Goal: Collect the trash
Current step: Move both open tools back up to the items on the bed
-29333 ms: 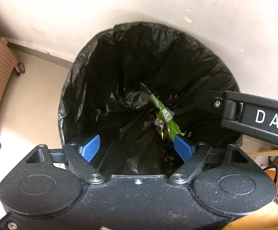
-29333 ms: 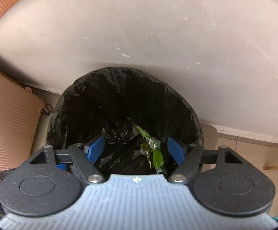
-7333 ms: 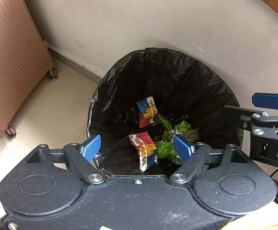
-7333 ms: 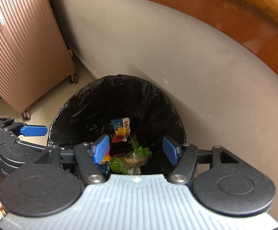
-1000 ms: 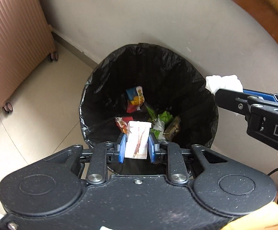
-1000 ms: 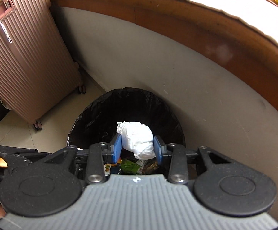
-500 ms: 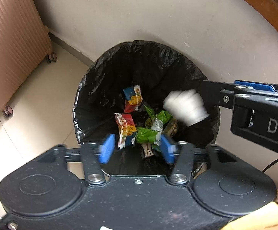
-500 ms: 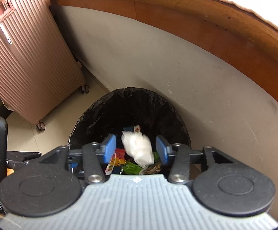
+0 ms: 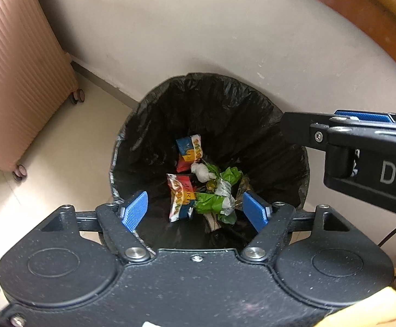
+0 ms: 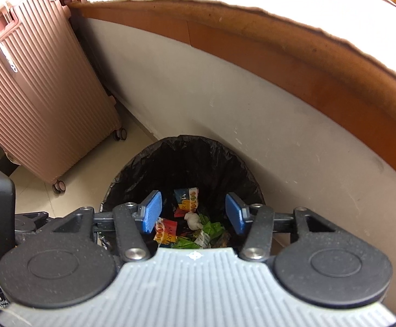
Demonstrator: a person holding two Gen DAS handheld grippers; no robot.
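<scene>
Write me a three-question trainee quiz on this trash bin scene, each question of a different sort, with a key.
1. True or false: the left gripper holds a wrapper between its pads.
2. Multiple choice: where does the crumpled white tissue lie? A) on the floor beside the bin B) inside the black bin bag among the wrappers C) between the right gripper's pads
3. Fill in: the thing standing on wheels left of the bin is a pink ____.

Key: 1 false, both grippers' jaws have just been opening and nothing is between them; 2 B; 3 suitcase.
</scene>
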